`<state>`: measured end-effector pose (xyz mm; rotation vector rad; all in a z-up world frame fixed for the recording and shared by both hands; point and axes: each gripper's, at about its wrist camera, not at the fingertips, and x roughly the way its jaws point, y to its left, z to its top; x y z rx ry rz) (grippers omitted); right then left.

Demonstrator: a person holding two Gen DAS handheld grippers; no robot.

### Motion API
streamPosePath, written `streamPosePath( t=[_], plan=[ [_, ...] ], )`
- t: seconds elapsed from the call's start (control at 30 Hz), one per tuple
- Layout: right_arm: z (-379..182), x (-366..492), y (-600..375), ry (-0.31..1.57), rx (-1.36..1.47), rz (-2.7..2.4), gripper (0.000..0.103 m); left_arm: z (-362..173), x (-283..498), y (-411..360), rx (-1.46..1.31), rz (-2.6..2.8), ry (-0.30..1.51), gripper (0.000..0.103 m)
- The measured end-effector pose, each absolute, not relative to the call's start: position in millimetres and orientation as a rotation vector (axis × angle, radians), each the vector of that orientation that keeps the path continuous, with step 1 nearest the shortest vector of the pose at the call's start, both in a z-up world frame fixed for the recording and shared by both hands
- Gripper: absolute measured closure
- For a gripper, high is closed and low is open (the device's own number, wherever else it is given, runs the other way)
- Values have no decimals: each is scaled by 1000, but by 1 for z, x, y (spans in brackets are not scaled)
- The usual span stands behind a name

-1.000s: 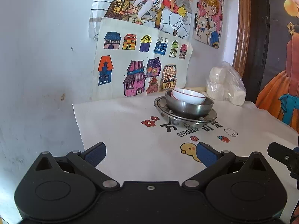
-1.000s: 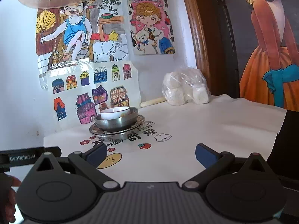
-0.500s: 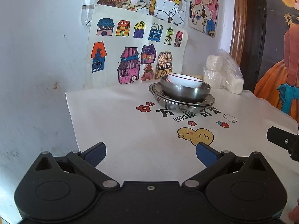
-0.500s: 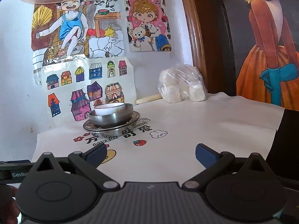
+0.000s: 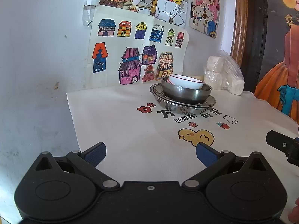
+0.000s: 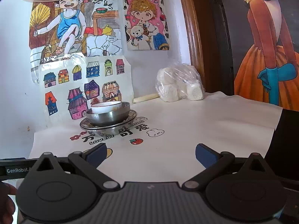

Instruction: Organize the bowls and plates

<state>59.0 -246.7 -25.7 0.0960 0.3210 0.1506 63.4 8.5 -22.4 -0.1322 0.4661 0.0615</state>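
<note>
**Steel and porcelain stacked at the back of the cloth**

Steel plates (image 5: 182, 102) sit in the centre of both views, and we count what looks like two nested under a steel bowl (image 5: 186, 91). A white bowl (image 5: 185, 81) with a thin red rim line rests tilted inside it. The stack stands on a white tablecloth (image 5: 121, 123), just above its printed word "LOVELY", with flowers, a strawberry, a rabbit and a yellow duck around the lettering.

In the right wrist view we read "GenRobot" on the black bar at the lower left edge, and "MORNING" on the poster (image 6: 146, 18) at the top centre. A house drawing (image 5: 134, 50) leans against the wall just behind the stack.

A plastic bag of white lumps (image 6: 179, 83) lies right of the stack, apart from it. Bare cloth fills the middle and right of the right wrist view.

We hold the left gripper (image 5: 150, 152) and the right gripper (image 6: 150, 153) with jaws spread wide and empty, well short of the stack.
</note>
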Motion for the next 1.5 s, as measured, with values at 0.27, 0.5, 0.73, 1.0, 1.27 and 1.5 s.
streamPosePath(
  t=[0.27, 0.5, 0.73, 1.0, 1.27, 1.5],
  plan=[
    [-25, 58, -246, 322, 92, 153, 0, -21, 61, 9, -137, 65, 463, 1],
    [-25, 58, -247, 324, 91, 155, 0, -21, 61, 9, -136, 67, 464, 1],
    [-26, 59, -247, 327, 92, 154, 0, -21, 61, 9, -136, 67, 465, 1],
    [-25, 59, -247, 327, 92, 154, 0, -22, 61, 9, -136, 68, 467, 1],
    [-26, 59, -247, 328, 92, 153, 0, -23, 62, 9, -136, 69, 470, 1],
    [-26, 60, -247, 331, 93, 151, 0, -24, 62, 10, -135, 70, 473, 1]
  ],
)
